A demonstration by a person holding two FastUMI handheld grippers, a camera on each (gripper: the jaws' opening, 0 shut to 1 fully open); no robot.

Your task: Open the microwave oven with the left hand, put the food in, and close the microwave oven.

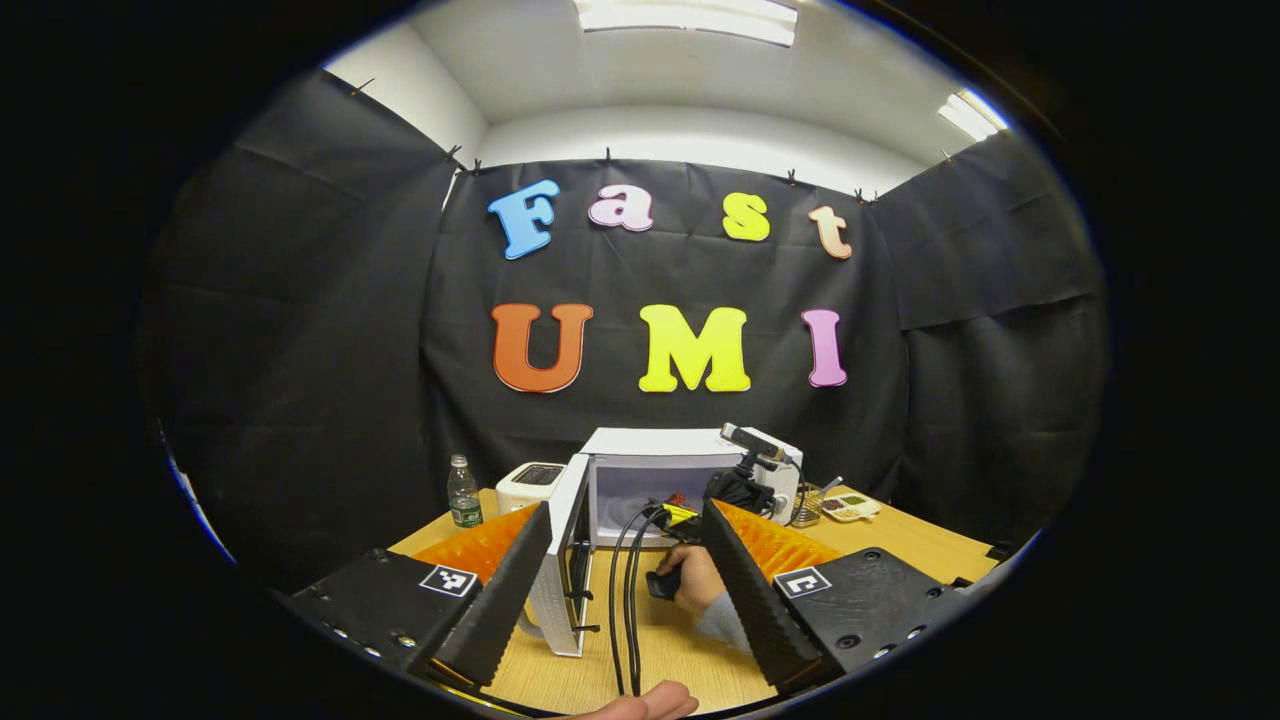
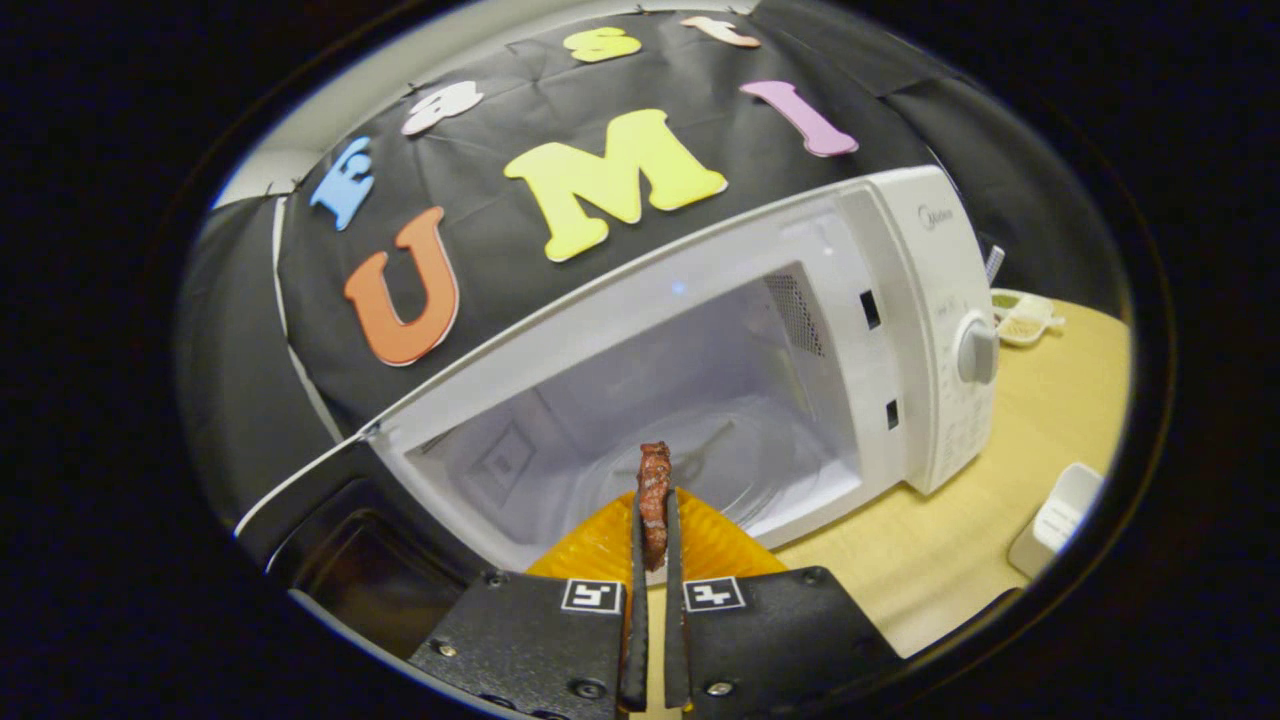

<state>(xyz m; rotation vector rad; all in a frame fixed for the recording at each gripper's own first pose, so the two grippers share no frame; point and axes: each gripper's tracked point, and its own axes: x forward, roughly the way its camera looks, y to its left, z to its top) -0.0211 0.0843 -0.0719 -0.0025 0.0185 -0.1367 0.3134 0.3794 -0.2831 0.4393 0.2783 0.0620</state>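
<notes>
The white microwave (image 1: 660,442) stands at the back of the wooden table with its door (image 1: 562,560) swung wide to the left. My left gripper (image 1: 625,508) hangs open well in front of it, holding nothing. A hand (image 1: 690,582) holds the right gripper (image 1: 675,505) at the mouth of the cavity. In the right gripper view, the right gripper (image 2: 655,497) is shut on a thin reddish-brown slice of food (image 2: 655,468), held upright just before the microwave's (image 2: 900,260) open cavity and glass turntable (image 2: 730,470). The door (image 2: 340,540) lies low on the left.
A water bottle (image 1: 462,492) and a white toaster (image 1: 530,483) stand left of the microwave. A small jar (image 1: 806,505) and a condiment dish (image 1: 852,507) sit to its right. Black cables (image 1: 625,600) trail over the table. A white container (image 2: 1062,515) rests near the right edge.
</notes>
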